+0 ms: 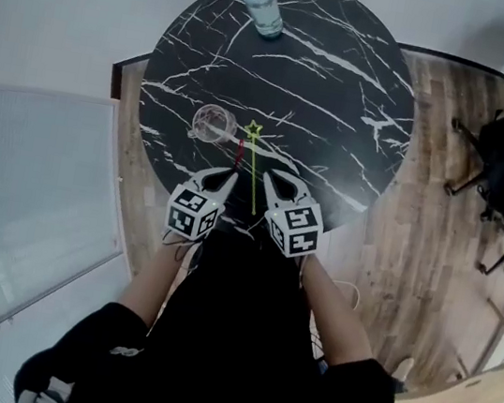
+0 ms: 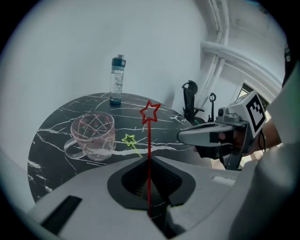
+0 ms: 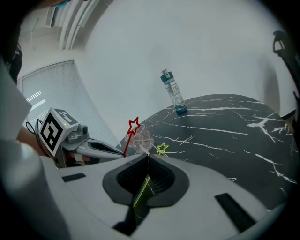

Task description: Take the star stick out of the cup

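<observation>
Black clothing (image 1: 231,335); grey grippers (image 1: 233,176) (image 1: 268,177) bearing black-and-white marker cubes (image 1: 194,213) (image 1: 295,230).

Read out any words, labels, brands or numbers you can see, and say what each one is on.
None can be read.
Water bottle: any print on it is too small and blurred to read.
Left gripper and right gripper: their cubes carry only black-and-white square patterns, no letters or digits.
Glass cup, red star stick, green star stick: no print shows.

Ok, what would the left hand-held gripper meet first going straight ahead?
Likely the yellow star stick, just past the tips of the left hand-held gripper; the cup sits to its left. Depth is unclear.
</observation>
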Demonstrator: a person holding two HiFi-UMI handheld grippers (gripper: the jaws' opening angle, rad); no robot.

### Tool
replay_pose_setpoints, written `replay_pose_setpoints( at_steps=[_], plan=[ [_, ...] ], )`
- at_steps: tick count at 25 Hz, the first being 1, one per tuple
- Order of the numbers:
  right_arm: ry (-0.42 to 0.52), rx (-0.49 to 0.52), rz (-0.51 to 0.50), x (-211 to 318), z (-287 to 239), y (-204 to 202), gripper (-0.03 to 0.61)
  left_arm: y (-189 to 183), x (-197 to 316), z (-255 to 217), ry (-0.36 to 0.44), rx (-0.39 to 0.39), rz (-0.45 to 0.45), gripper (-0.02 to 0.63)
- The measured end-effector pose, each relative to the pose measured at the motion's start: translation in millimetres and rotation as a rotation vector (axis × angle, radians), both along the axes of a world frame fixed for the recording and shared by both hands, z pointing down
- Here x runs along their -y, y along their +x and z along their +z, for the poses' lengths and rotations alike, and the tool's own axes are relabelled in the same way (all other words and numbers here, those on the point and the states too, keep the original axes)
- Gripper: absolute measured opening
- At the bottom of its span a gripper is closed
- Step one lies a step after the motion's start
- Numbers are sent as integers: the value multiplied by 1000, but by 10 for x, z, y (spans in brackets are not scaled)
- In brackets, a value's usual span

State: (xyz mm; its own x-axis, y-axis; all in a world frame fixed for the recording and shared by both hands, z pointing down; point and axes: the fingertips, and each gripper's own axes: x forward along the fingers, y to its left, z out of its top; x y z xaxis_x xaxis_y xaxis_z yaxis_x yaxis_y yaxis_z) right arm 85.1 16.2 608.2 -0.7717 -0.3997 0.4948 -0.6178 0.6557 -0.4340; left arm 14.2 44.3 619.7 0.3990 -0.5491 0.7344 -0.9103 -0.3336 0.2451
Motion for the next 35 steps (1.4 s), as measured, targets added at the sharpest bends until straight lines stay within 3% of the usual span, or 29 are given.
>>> replay_pose_setpoints(
  at_steps=[7,15,29,35],
  plan=[
    [-25,-3,76,21,100,233,-2,125,224,218,-47,41,74,9],
    [-54,1,146,13,195,525,-2,194,349,479,-109,83,96,9],
    [-77,21,113,22,209,491,-2,145,357,684,-165,128,47,11],
    [-73,16,80,3,230,364,-2,56,293,586,-134,112,-2,43]
  ],
)
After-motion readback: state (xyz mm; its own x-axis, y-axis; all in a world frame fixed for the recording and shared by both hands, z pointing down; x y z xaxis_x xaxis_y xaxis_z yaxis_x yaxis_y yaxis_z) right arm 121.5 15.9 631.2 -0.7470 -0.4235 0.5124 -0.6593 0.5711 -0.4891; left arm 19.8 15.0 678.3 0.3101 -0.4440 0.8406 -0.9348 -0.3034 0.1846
